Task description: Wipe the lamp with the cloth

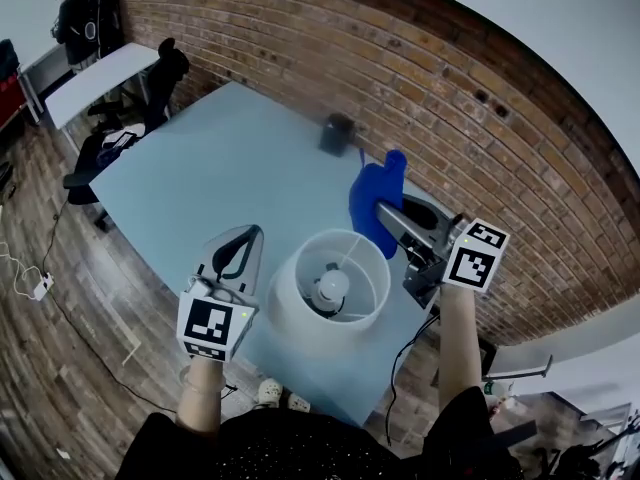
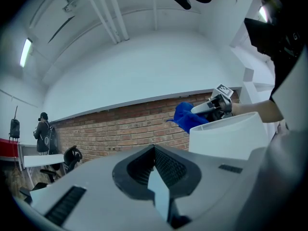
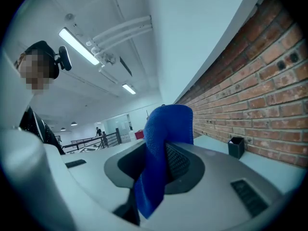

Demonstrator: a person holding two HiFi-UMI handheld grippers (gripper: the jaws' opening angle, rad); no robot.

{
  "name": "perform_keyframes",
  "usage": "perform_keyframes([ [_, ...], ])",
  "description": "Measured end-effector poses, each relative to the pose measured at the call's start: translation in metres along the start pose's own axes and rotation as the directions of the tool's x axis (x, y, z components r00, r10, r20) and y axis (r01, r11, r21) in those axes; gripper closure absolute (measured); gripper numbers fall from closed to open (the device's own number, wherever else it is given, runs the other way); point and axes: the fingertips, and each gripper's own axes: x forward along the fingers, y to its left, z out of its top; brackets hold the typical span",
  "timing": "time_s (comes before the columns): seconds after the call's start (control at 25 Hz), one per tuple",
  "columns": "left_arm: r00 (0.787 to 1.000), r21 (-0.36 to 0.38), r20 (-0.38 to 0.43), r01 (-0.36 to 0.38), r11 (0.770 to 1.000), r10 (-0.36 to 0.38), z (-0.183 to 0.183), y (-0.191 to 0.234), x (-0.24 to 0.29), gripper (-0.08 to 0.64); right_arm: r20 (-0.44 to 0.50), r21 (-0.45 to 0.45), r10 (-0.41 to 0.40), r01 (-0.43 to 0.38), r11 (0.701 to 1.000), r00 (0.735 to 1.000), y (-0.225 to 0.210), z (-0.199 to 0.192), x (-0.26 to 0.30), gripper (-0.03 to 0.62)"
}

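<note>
Right gripper (image 1: 385, 213) jaws on upstanding cloth (image 1: 372, 190); lamp (image 1: 330, 290) upright

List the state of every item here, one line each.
Lamp: upright on the table.
Cloth: bunched, clamped between jaws.
Left hand-held gripper: shut, empty.
Right hand-held gripper: shut on the cloth.
Black cup: upright, near the wall.

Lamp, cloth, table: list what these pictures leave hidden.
- Lamp base: in the head view the shade covers everything under it.
- Shade's lower part, left gripper view: cut off by the left tool.
- Cloth against shade: they overlap in the head view, so contact cannot be told; the right tool grips the cloth.
- Black container: too small to see inside.
</note>
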Motion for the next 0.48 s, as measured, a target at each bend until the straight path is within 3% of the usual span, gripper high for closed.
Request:
perform_keyframes([
  [0.48,0.999,-0.02,-0.044,-0.007,1.0,0.006,-0.021,-0.003,0.002,0.551,-0.073,0.045,0.053,-0.049,0.998,0.996,-0.011,-0.04,0.013,0.499],
])
